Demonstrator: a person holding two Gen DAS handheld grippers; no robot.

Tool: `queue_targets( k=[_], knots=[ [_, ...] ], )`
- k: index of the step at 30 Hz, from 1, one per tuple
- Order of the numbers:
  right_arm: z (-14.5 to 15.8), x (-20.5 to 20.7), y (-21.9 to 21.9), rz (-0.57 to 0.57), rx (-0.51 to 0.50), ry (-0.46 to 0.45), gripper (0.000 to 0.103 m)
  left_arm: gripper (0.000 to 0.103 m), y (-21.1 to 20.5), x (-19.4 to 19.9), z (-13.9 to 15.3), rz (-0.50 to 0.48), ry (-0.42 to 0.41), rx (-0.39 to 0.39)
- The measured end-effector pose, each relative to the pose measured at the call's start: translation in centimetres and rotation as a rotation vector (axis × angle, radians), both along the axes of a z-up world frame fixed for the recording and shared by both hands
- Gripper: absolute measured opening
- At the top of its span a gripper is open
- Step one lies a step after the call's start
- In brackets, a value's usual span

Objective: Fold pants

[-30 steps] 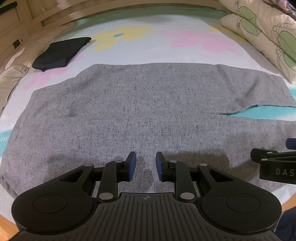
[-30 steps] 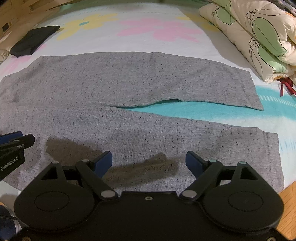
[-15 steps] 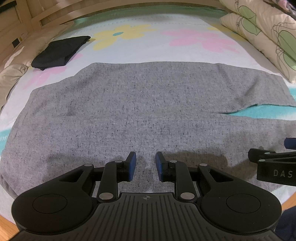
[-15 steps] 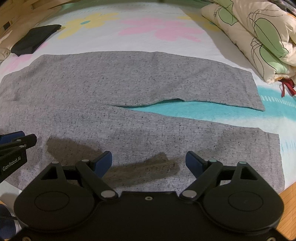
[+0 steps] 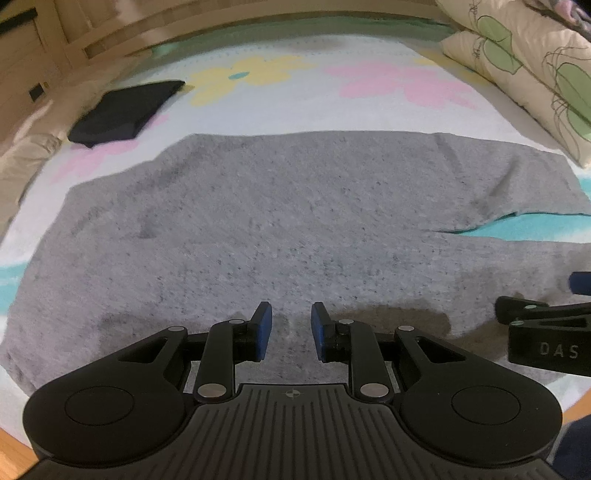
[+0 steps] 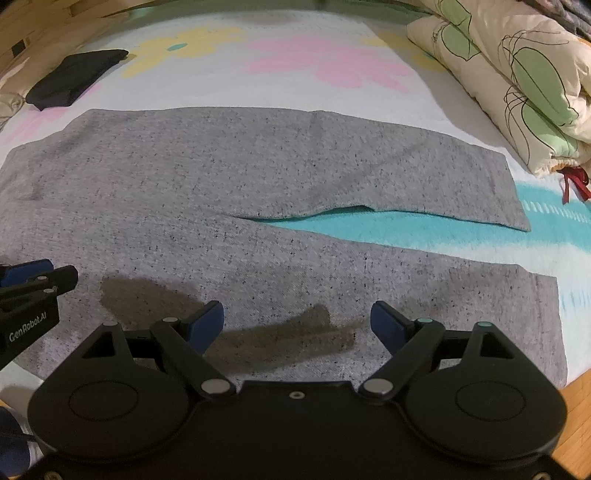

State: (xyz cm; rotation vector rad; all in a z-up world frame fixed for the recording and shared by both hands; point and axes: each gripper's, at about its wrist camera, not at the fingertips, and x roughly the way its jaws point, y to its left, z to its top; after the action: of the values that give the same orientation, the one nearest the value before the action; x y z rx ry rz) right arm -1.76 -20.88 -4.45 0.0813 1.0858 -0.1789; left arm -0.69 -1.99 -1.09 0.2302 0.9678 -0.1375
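Grey speckled pants [image 5: 266, 221] lie spread flat on the bed, waist to the left, two legs running right with a turquoise gap between them [image 6: 369, 221]. My left gripper [image 5: 290, 328] hovers over the near edge of the seat area, its jaws partly open with a narrow gap and empty. My right gripper [image 6: 297, 321] hovers over the near leg [image 6: 369, 280], jaws wide open and empty. Each gripper shows at the side of the other's view: the right gripper at the right [image 5: 539, 325], the left gripper at the left [image 6: 33, 288].
A folded black garment [image 5: 125, 110] lies at the far left of the flowered sheet [image 5: 369, 96]. Rolled floral quilts [image 6: 517, 81] are stacked at the right. A wooden bed frame [image 5: 110, 33] runs behind. The bed's near edge and wood floor [image 6: 576, 398] are at the bottom right.
Both views have shifted slightly forward and up over the pants. The jaws of both grippers stand as before.
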Motion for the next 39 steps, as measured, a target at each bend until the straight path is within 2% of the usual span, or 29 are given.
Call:
queue_targets(
  k=[8,10,12,16,19,21,25,27,29,31,32,34,37,39],
  knots=[
    [0.9,-0.5,0.0,0.008,-0.033,-0.05,0.088,0.023,0.3,-0.7,1.1,0.009,-0.085,-0.023],
    [1.3,-0.6,0.2,0.021,-0.048,-0.069,0.09,0.023,0.2,-1.1,1.5,0.002,-0.112,-0.013],
    [1.8,-0.8,0.4,0.034,-0.071,-0.08,0.097,0.023,0.1,-1.6,1.9,-0.006,-0.136,-0.004],
    [2.8,-1.6,0.6,0.051,-0.083,-0.159,0.097,0.023,-0.1,-2.4,3.0,-0.005,-0.194,0.04],
    [3.6,-2.0,0.7,0.063,-0.115,-0.215,0.098,0.023,0.0,-2.1,4.3,0.004,-0.18,0.02],
    [3.7,-2.0,0.9,0.063,-0.135,-0.218,0.098,0.023,0.0,-1.5,4.9,-0.007,-0.167,0.003],
    [3.2,-2.0,1.2,0.135,-0.085,-0.25,0.096,0.023,0.0,0.1,5.3,-0.035,-0.171,0.022],
    [2.9,-2.6,0.8,0.171,-0.014,-0.315,0.096,0.023,0.0,1.3,5.3,-0.038,-0.166,0.02],
    [2.6,-3.1,0.1,0.156,0.042,-0.358,0.096,0.023,0.2,2.5,5.1,-0.034,-0.151,0.009],
    [2.4,-2.4,-0.9,0.142,0.054,-0.316,0.092,0.023,0.1,3.9,4.7,-0.034,-0.127,-0.006],
    [2.2,-1.6,-1.7,0.138,0.058,-0.275,0.084,0.023,0.0,4.2,4.6,-0.037,-0.119,-0.012],
    [2.0,-0.2,-3.9,0.121,0.08,-0.223,0.075,0.023,-0.3,5.3,4.0,-0.047,-0.108,-0.005],
    [1.7,2.2,-7.8,0.063,0.122,-0.175,0.074,0.023,-0.9,6.8,3.0,-0.063,-0.094,0.012],
    [1.3,4.1,-10.8,0.015,0.142,-0.144,0.063,0.023,-1.1,7.6,2.0,-0.071,-0.074,0.008]
  ],
)
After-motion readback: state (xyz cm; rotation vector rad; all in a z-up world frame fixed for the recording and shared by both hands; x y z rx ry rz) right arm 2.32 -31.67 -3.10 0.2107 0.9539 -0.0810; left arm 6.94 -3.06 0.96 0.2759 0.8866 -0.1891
